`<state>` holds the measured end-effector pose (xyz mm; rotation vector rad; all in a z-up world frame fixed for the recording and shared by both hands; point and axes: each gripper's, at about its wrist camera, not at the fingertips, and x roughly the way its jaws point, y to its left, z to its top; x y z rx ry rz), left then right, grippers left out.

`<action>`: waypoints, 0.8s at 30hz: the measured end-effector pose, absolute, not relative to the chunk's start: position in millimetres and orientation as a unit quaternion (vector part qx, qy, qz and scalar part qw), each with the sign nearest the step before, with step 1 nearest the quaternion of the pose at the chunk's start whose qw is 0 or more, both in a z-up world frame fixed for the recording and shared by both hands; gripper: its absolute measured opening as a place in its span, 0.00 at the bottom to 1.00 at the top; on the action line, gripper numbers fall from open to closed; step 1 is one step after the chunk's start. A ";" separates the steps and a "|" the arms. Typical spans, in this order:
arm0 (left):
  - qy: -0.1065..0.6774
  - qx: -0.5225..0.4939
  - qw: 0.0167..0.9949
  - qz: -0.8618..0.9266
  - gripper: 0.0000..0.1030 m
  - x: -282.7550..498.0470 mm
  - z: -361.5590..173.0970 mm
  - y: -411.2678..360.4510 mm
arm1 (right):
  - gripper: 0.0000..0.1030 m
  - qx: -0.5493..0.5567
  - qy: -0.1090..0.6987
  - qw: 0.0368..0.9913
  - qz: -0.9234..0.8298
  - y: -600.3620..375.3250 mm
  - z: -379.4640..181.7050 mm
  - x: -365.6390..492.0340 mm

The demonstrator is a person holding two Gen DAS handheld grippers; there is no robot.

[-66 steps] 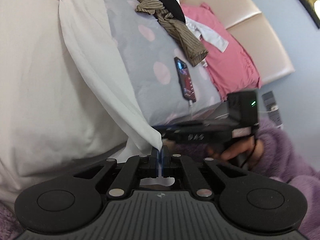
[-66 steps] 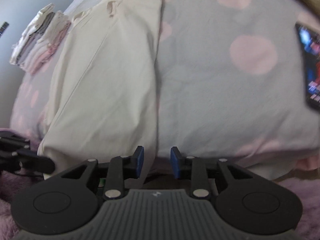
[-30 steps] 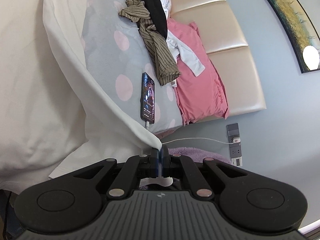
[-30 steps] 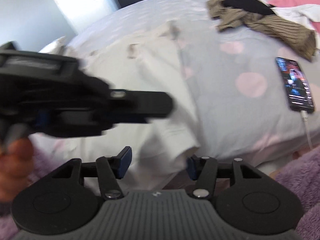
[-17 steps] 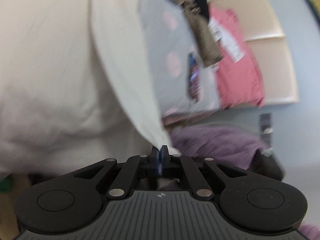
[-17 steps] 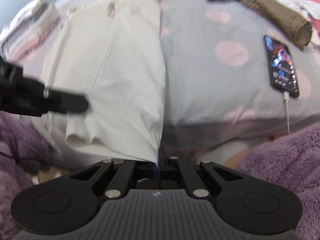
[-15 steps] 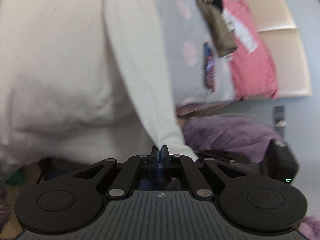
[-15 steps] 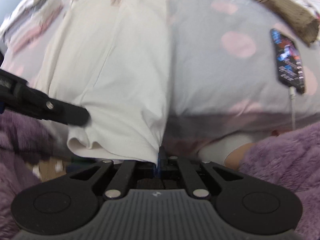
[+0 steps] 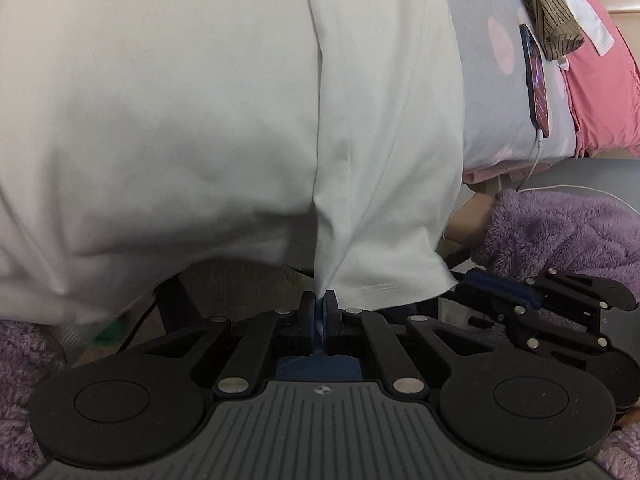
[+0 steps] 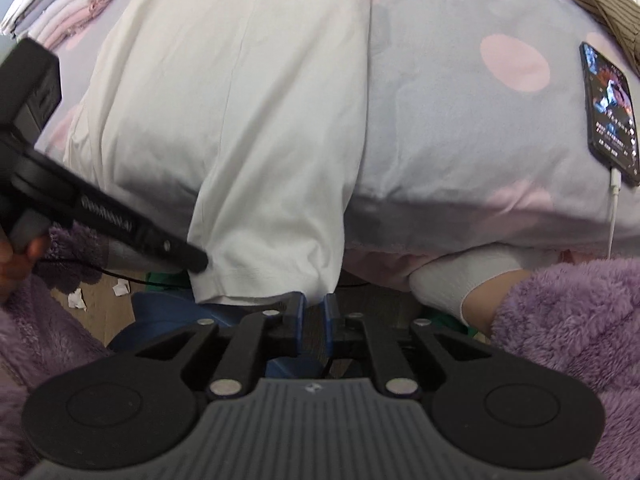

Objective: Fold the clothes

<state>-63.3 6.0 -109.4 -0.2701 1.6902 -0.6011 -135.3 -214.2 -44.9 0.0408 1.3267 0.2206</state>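
Garment (image 10: 248, 128) on bed (image 10: 460, 152), phone (image 10: 610, 108) right of it.

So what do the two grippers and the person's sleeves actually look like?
Both the left gripper and right gripper are matte black linkage arms with silver pivot pins, round black discs, a ribbed grey body and blue finger pads. The sleeves are fluffy purple fleece.

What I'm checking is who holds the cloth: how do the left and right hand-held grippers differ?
The left hand-held gripper is shut, pinching the white garment at its hem; the right hand-held gripper shows a narrow gap with no cloth in it. The left pulls the fabric into a taut peak; the right sits just below the hem's corner. Both are at the garment's lower edge, off the bed.
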 end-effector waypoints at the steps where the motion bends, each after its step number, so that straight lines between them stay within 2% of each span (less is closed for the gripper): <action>1: 0.732 -0.120 0.619 -0.258 0.01 -62.7 -106.2 8.6 | 0.17 0.019 0.611 0.785 0.101 -216.6 -43.8 -132.8; 3: 0.723 -0.130 0.629 -0.254 0.02 -58.6 -95.5 16.2 | 0.26 0.020 0.604 0.791 0.097 -221.3 -41.5 -128.2; 8: 0.692 -0.135 0.664 -0.249 0.10 -41.9 -67.1 28.8 | 0.26 0.008 0.587 0.804 0.092 -230.2 -32.9 -113.1; 19: 0.607 -0.167 0.744 -0.222 0.14 27.9 -39.4 56.9 | 0.26 0.004 0.564 0.819 0.110 -240.4 -35.2 -71.1; 21: 0.593 -0.176 0.757 -0.212 0.19 43.8 -36.9 60.8 | 0.26 0.004 0.562 0.820 0.112 -243.6 -35.4 -60.3; 24: 0.572 -0.192 0.772 -0.199 0.23 67.0 -35.8 67.2 | 0.26 -0.001 0.557 0.823 0.112 -247.9 -32.6 -40.3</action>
